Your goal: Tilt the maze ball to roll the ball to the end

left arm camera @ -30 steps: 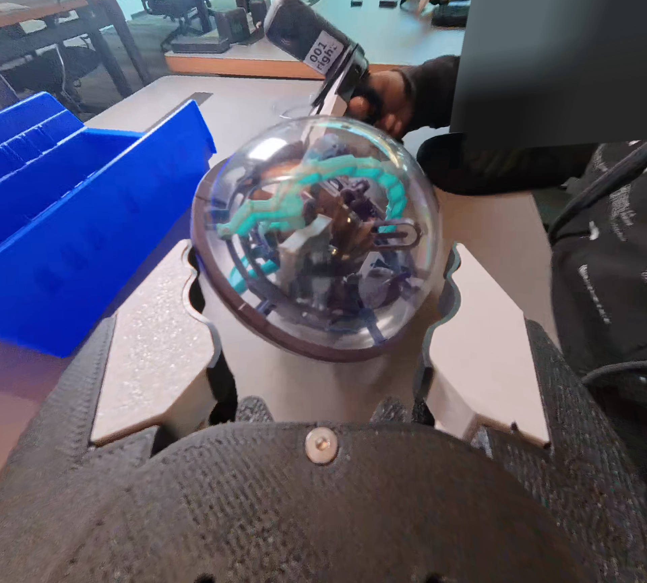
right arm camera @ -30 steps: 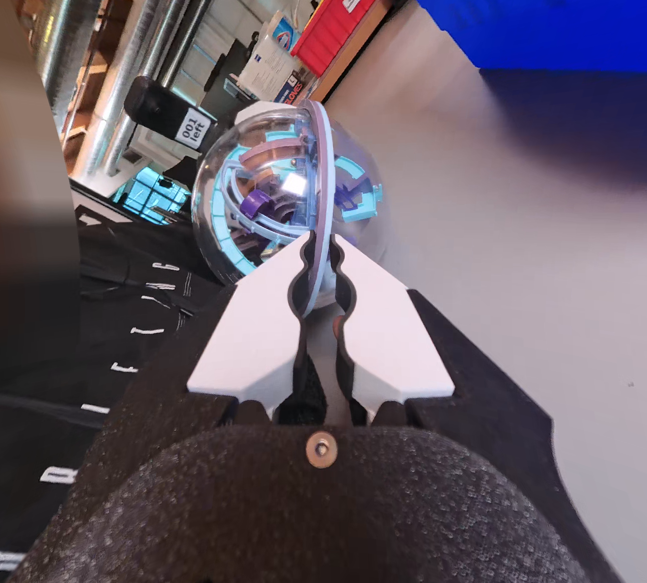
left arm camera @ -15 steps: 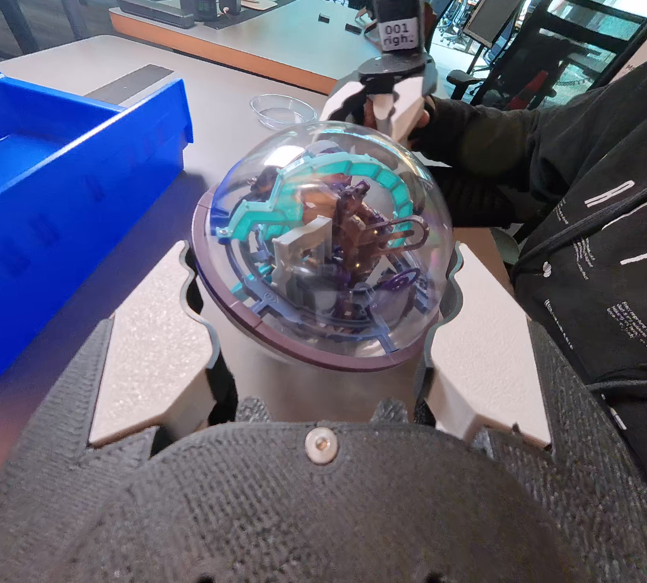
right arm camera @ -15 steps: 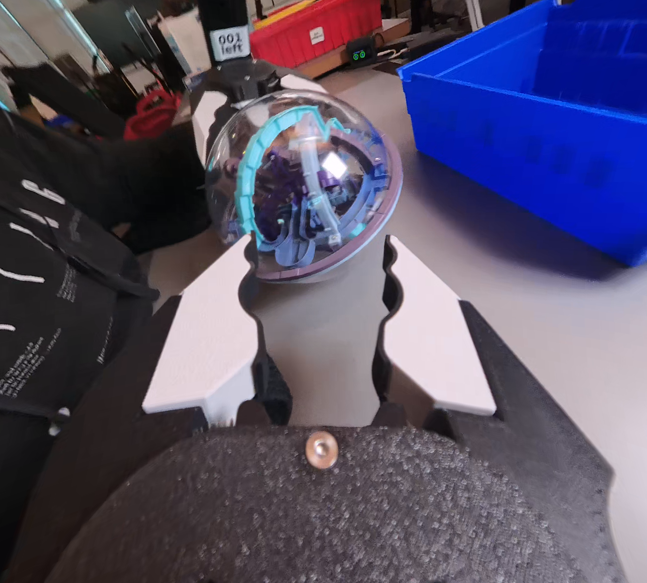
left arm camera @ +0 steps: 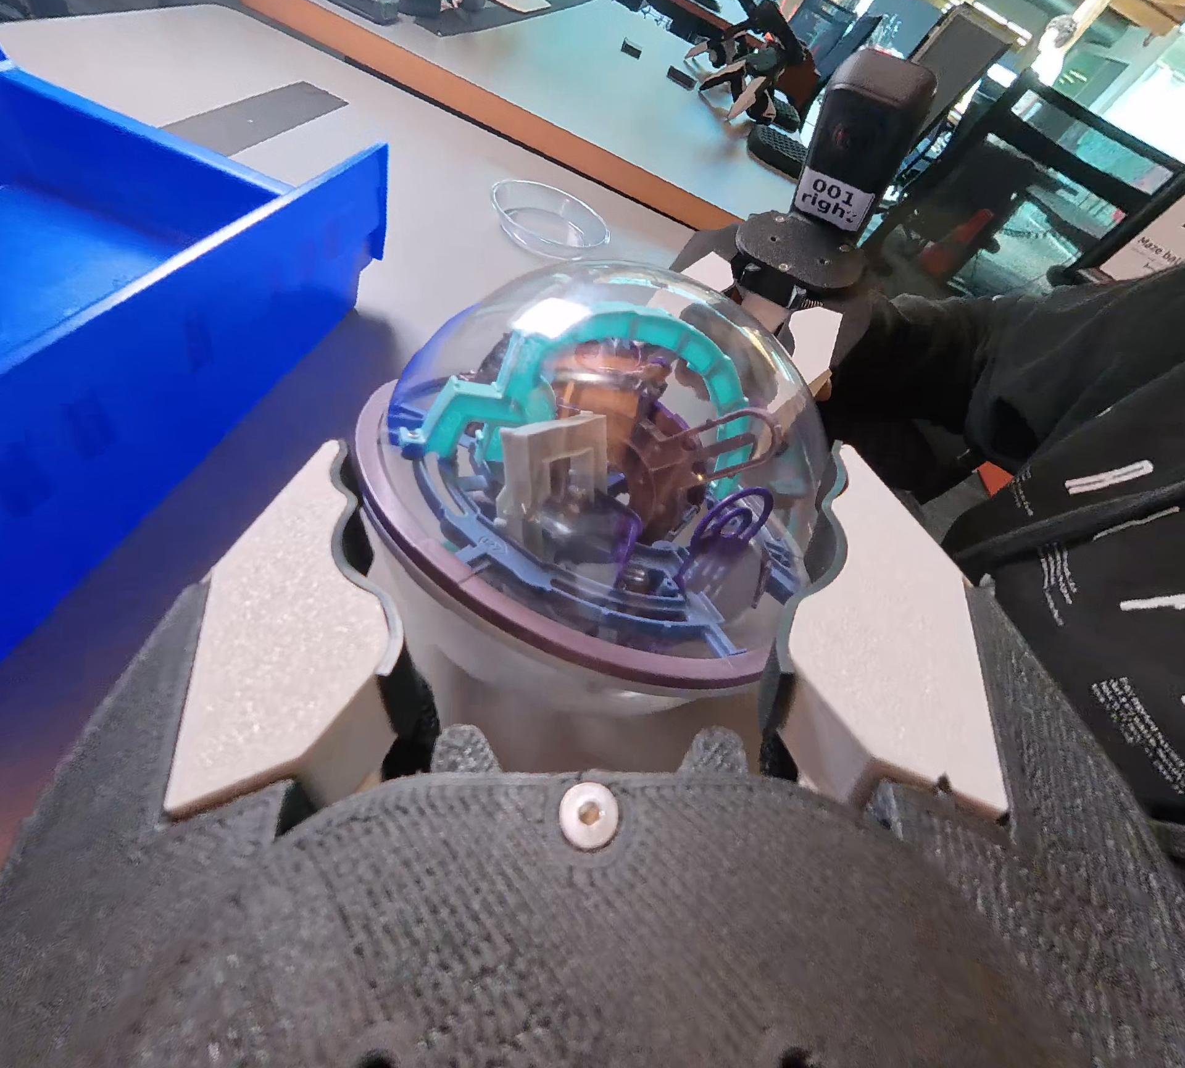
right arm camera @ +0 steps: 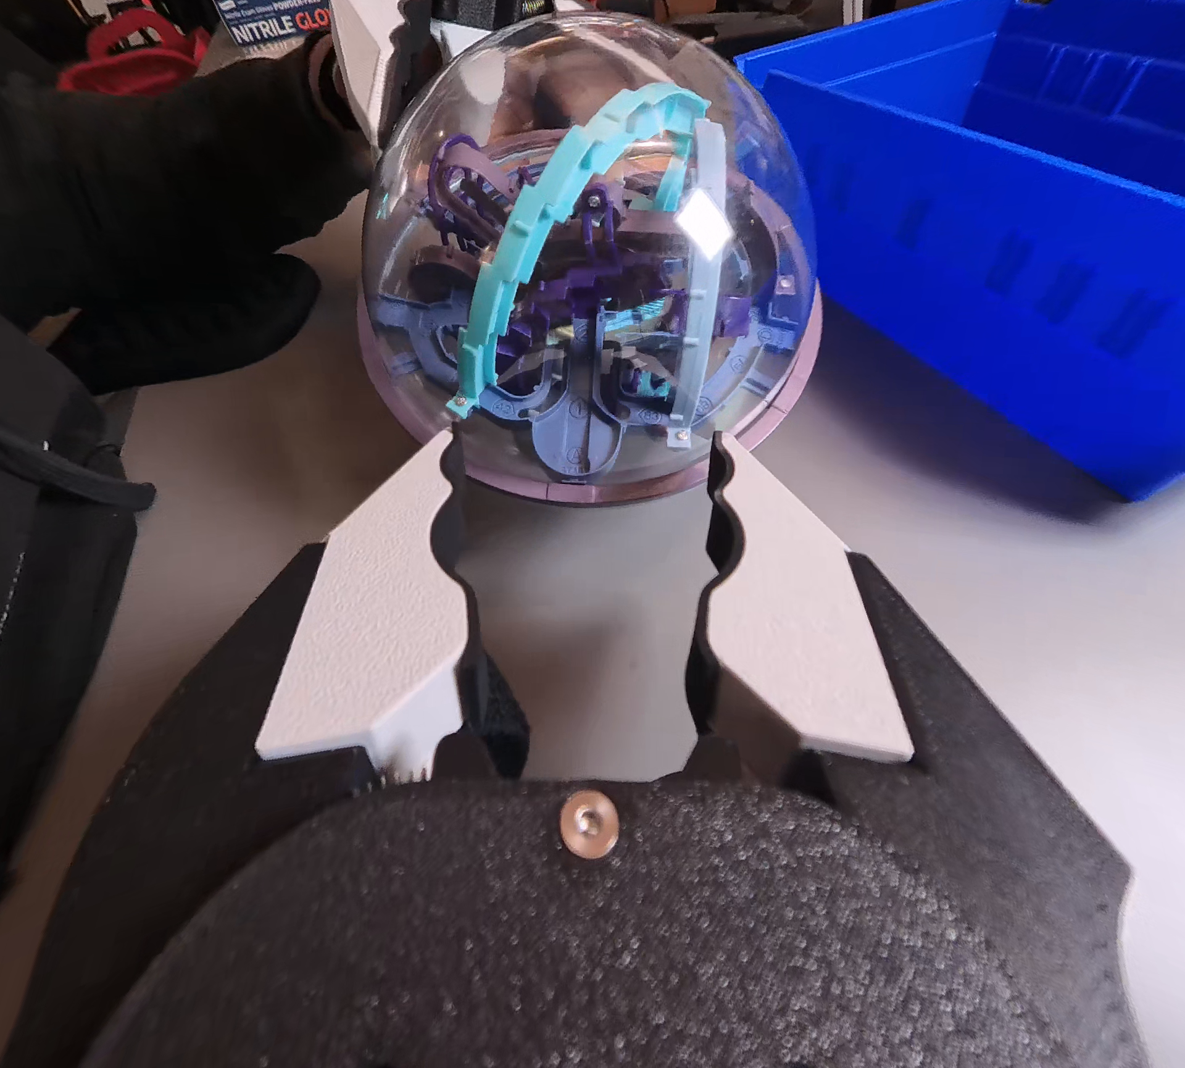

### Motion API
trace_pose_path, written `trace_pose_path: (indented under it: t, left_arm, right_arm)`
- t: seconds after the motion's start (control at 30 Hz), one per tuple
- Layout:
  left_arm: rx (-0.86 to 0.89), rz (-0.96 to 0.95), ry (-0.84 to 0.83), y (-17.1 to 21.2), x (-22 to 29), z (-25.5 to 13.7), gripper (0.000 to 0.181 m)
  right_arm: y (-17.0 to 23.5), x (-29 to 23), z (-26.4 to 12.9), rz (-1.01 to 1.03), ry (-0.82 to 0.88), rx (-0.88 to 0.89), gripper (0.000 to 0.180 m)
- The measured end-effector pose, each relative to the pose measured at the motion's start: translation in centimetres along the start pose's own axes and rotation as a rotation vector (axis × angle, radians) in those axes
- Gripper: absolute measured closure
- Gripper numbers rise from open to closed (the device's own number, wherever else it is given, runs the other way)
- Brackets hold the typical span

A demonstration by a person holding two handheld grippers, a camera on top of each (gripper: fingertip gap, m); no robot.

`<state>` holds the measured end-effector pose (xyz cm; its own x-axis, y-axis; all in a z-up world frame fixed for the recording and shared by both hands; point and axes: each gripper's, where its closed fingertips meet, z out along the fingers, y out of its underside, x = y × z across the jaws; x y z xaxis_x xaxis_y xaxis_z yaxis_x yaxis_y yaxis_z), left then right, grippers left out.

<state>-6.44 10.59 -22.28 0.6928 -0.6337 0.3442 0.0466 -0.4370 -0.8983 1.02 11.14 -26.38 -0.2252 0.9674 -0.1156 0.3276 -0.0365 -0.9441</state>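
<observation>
The maze ball (left arm camera: 590, 485) is a clear sphere with teal, purple and blue tracks and a mauve rim around its middle. My left gripper (left arm camera: 587, 460) is shut on it, with one white finger on each side at the rim, which is tilted slightly. In the right wrist view the ball (right arm camera: 587, 267) fills the centre, domed side up. My right gripper (right arm camera: 583, 453) is open and empty, its fingertips just in front of the ball's lower rim. It shows beyond the ball in the left wrist view (left arm camera: 779, 306). I cannot pick out the small ball inside with certainty.
A large blue bin (left arm camera: 160, 299) stands close beside the ball, also seen in the right wrist view (right arm camera: 994, 235). A clear shallow dish (left arm camera: 548, 219) lies farther back on the grey table (right arm camera: 962, 620). A person's dark sleeves (left arm camera: 962, 396) flank the ball.
My right gripper let go of the ball's rim, opened and rolled upright, then came close to the ball again. The ball turned from rim-upright to rim nearly level in my left gripper.
</observation>
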Motion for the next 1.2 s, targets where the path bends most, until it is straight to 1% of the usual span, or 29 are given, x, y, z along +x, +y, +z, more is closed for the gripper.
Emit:
trace_pose_path:
  t: [0.17, 0.4, 0.6, 0.7, 0.77, 0.9, 1.0, 1.1, 1.13, 1.2]
  left_arm:
    - [0.034, 0.173, 0.016, 0.5, 0.9, -0.6, 0.042]
    - [0.106, 0.305, 0.014, 1.3, 1.9, -1.5, 0.042]
    - [0.142, 0.364, -0.068, 1.9, 2.0, -1.5, 0.042]
    - [0.104, 0.437, -0.126, 3.1, 1.7, -1.3, 0.043]
    - [0.082, 0.483, -0.151, 3.8, 1.6, -1.3, 0.043]
    - [0.086, 0.508, -0.163, 3.9, 1.7, -1.3, 0.043]
    - [0.067, 0.567, -0.21, 4.3, 1.4, -1.2, 0.046]
    - [0.046, 0.611, -0.257, 4.6, 1.2, -1.2, 0.051]
    - [0.044, 0.619, -0.267, 4.7, 1.3, -1.2, 0.051]
    - [0.044, 0.628, -0.279, 4.7, 1.4, -1.2, 0.051]
  right_arm:
    - [-0.4, -0.5, -0.2, -0.083, 0.026, 0.027, 0.109]
    - [-0.9, -1.3, -0.2, -0.166, 0.037, 0.065, 0.11]
    - [-1.4, -0.9, -0.8, -0.206, 0.056, 0.099, 0.112]
    - [-2.6, -1.1, -1.3, -0.205, 0.052, 0.158, 0.114]
    - [-2.8, -1.2, -1.4, -0.211, 0.048, 0.164, 0.114]
    - [-2.9, -1.3, -1.5, -0.215, 0.048, 0.175, 0.115]
    - [-3.4, -0.2, -2.3, -0.146, 0.071, 0.19, 0.112]
    - [-2.0, 1.0, -2.4, 0.013, 0.049, 0.129, 0.107]
    - [-1.6, 0.8, -2.3, 0.064, 0.014, 0.12, 0.111]
    - [-1.4, 0.2, -2.2, 0.135, -0.06, 0.122, 0.125]
